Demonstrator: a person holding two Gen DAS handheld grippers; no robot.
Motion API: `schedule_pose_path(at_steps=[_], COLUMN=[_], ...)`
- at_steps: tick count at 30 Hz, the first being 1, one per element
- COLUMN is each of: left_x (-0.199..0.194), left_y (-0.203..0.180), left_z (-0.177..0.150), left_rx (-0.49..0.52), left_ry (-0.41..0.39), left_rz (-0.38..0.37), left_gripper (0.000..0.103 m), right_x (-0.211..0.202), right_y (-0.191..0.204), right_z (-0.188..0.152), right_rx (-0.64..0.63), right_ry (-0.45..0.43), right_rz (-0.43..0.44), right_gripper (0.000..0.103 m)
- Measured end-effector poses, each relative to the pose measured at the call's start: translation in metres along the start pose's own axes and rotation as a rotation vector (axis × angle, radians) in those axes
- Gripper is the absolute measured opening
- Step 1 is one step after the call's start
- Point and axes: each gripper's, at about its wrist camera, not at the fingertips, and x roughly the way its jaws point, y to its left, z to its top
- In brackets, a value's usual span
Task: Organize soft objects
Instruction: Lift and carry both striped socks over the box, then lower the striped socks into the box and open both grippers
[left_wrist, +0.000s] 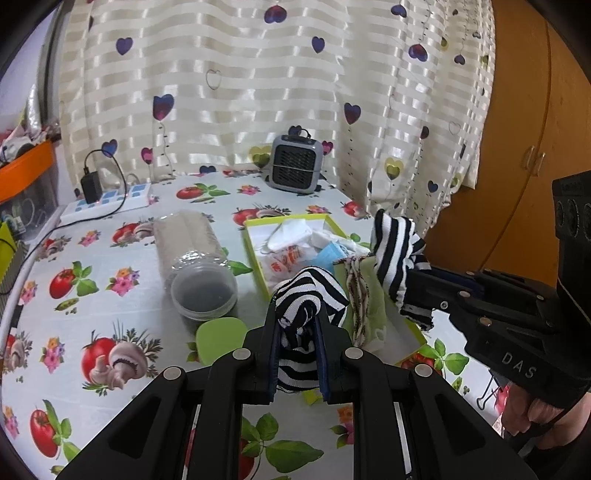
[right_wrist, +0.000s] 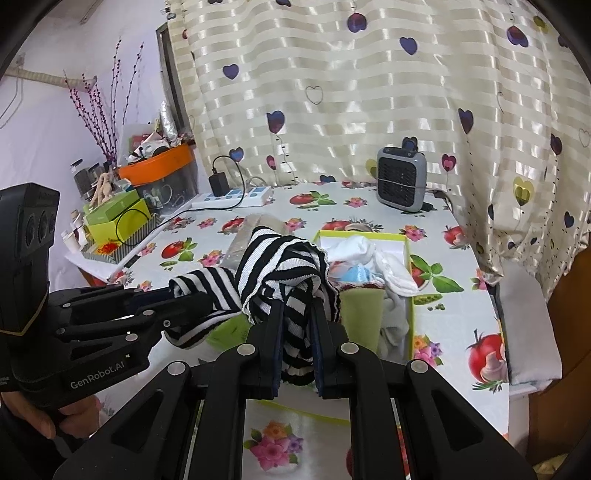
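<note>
A black-and-white striped cloth (left_wrist: 310, 295) hangs between both grippers above a green-rimmed box (left_wrist: 255, 258). My left gripper (left_wrist: 297, 321) is shut on one end of it. My right gripper (right_wrist: 297, 306) is shut on the other end (right_wrist: 280, 266); it shows in the left wrist view (left_wrist: 410, 295) at the right. The left gripper shows in the right wrist view (right_wrist: 177, 295) at the left. The box (right_wrist: 408, 258) holds white socks (right_wrist: 388, 262), a blue mask (right_wrist: 356, 275), a printed white packet (left_wrist: 284, 262) and a green cloth (right_wrist: 360, 314).
A clear plastic jar (left_wrist: 195, 258) lies on its side on the tomato-print tablecloth (left_wrist: 92, 306), its green lid (left_wrist: 219, 338) beside it. A grey fan heater (left_wrist: 295, 164) and a power strip (left_wrist: 107, 201) stand at the back by the curtain. Orange bin and boxes (right_wrist: 122, 218) at the left.
</note>
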Motion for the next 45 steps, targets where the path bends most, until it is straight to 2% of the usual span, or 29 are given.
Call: schedule_pose_path(at_steps=[12,28,33,37,45], left_x=[0.019,0.055,0.073,0.086,0.106], left_y=[-0.003,-0.001,0.0,-0.001,-0.008], left_z=[-0.002,0.032,0.039,0.044,0.051], left_rx=[0.005,0.001,-0.011,-0.02,-0.016], left_ry=[0.031,0.029,0.047,0.059,0.077], left_rz=[-0.027,-0.021,-0.023,-0.027,-0.032], left_gripper=[0.015,0.015,0.015,0.015,0.015], right_x=[-0.005,0.023,0.025,0.027,0.047], right_y=[-0.044,-0.072,-0.078,-0.075,-0.074], right_z=[-0.007,0.012,-0.006,-0.025,-0.054], right_rx=[0.101,0.122,0.153,0.178,0.191], right_ry=[0.001,0.017,0.051,0.089,0.198], right_rz=[-0.064,-0.083,-0.088,-0.053,-0.053], right_gripper=[0.014,0.014,0.014,0.014,0.014])
